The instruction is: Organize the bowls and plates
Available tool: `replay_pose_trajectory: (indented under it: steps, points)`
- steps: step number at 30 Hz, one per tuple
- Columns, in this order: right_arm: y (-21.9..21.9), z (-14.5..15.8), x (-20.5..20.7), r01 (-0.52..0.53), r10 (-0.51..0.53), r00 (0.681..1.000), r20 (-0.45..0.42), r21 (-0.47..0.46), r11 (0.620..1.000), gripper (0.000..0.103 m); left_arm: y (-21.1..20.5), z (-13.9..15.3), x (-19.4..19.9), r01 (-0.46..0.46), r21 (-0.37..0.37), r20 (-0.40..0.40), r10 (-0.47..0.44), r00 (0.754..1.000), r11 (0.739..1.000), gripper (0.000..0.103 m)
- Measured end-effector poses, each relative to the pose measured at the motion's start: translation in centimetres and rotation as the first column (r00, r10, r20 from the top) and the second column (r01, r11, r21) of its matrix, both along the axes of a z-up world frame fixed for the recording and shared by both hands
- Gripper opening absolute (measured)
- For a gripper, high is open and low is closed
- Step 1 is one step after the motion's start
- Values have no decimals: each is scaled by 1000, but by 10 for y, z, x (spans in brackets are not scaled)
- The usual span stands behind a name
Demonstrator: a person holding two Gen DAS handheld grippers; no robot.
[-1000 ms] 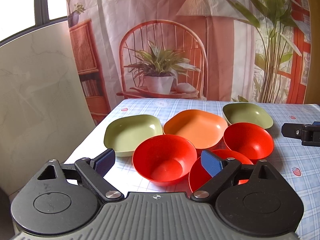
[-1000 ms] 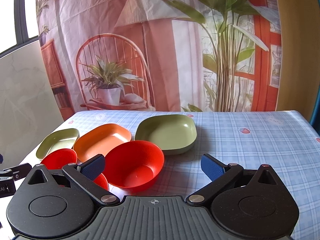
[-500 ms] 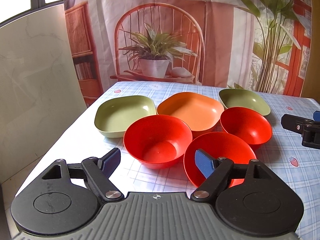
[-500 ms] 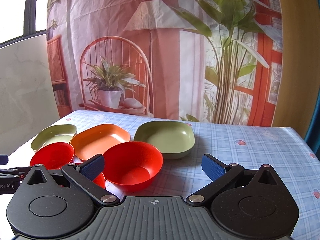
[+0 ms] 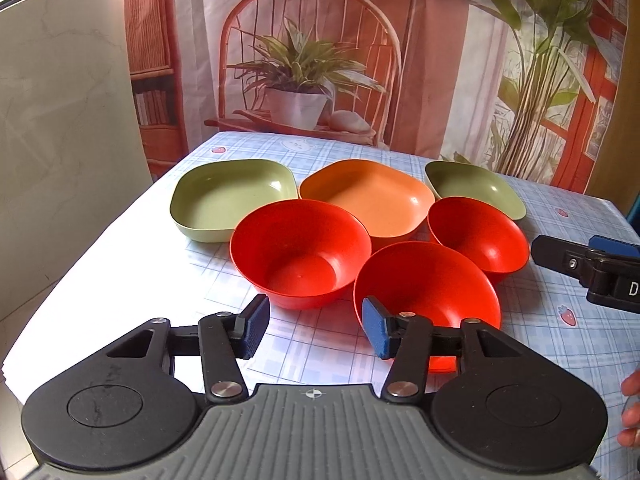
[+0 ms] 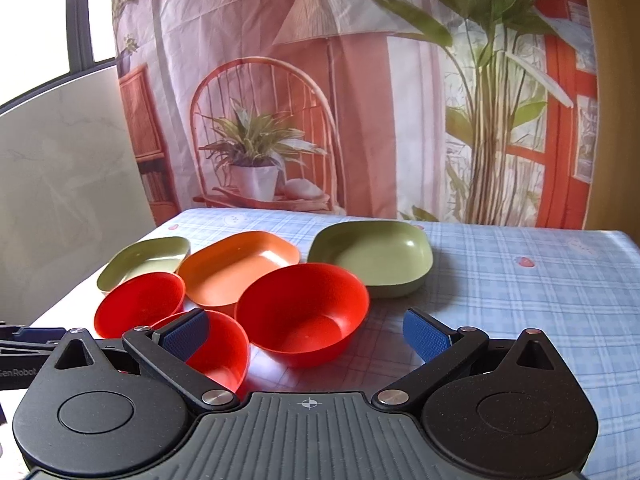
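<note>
Checked tablecloth [image 5: 320, 344] under left tool [image 5: 314, 330], closing on nothing.

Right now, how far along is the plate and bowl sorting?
Done: nothing stacked; three red bowls, two green dishes and the orange dish sit separately. In hand: nothing; left gripper, jaws just closing, holds nothing; right gripper open. Left: all stacking.

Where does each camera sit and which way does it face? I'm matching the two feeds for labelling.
Left wrist: rides the left tongs, angled down at the bowls from the table's near left; a fingertip shows at the right edge.
Right wrist: rides the right tongs, looking across from further right; no hand visible.
Shared: the same orange plate, and each view catches the other tongs at its edge.
</note>
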State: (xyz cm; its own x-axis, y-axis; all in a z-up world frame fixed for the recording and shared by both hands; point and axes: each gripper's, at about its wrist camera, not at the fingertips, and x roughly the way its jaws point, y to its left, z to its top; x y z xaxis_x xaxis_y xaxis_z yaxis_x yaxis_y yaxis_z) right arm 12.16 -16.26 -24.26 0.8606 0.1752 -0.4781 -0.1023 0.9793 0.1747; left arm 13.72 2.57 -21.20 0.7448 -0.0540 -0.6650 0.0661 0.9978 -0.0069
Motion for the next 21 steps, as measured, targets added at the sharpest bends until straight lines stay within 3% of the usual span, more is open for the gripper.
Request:
replay_pose_trajectory:
  steps: [5,7,9,15,18,21]
  points:
    - [10,-4,9,-12,12,998,-63,5,1000,102,0,-5,4,20,-39,-21,-21,1000,999,48]
    - [12,-7,11,-28,29,997,-74,13,1000,97,-1,-8,7,28,-52,-33,-30,999,998,46]
    - [15,-10,12,-34,34,995,-95,7,999,83,-2,-11,8,34,-67,-43,-37,998,997,45]
    - [17,-23,16,-62,70,985,-156,51,997,55,-4,-19,12,50,-104,-57,-56,997,993,40]
    - [23,-28,16,-91,98,981,-165,52,994,42,-7,-23,13,57,-111,-63,-64,996,992,38]
    - [29,-31,17,-117,123,977,-172,48,992,36,-8,-27,15,63,-121,-71,-72,995,991,32]
